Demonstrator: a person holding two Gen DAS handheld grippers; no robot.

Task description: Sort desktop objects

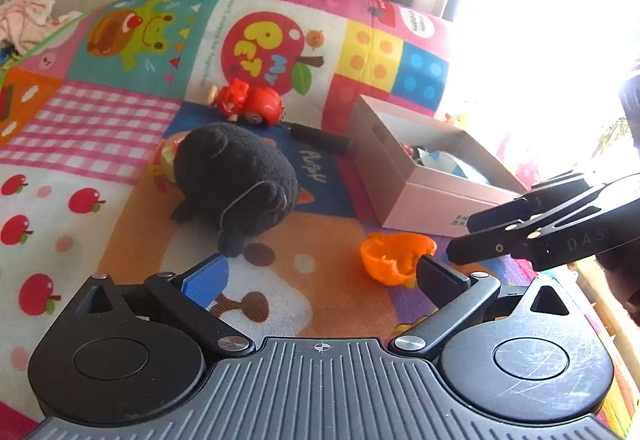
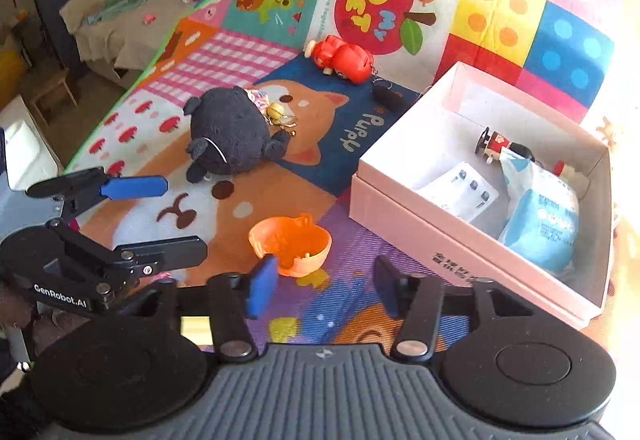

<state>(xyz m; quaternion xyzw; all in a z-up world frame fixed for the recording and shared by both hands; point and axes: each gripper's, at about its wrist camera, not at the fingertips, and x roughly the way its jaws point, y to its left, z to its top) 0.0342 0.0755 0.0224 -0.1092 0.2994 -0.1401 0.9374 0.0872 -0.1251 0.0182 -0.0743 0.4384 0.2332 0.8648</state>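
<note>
An orange toy shell [image 2: 290, 244] lies hollow side up on the colourful play mat [image 2: 224, 56]. My right gripper [image 2: 324, 286] is open just behind it, its left blue pad close to the shell's near rim and nothing between the pads. In the left wrist view the orange shell [image 1: 396, 258] lies by the right finger of my open, empty left gripper [image 1: 320, 276]. The right gripper [image 1: 460, 238] reaches in from the right. A black plush [image 2: 228, 136], a red toy figure [image 2: 344, 58] and a black cylinder [image 2: 388, 96] lie farther back.
A white open box [image 2: 420, 236] stands on the right, holding a blue-white packet [image 2: 540, 224], a white card pack [image 2: 456, 192] and a small figure [image 2: 496, 146]. A yellow keychain [image 2: 280, 116] lies beside the plush. My left gripper [image 2: 176, 220] is at the left. Clothes lie on a sofa behind.
</note>
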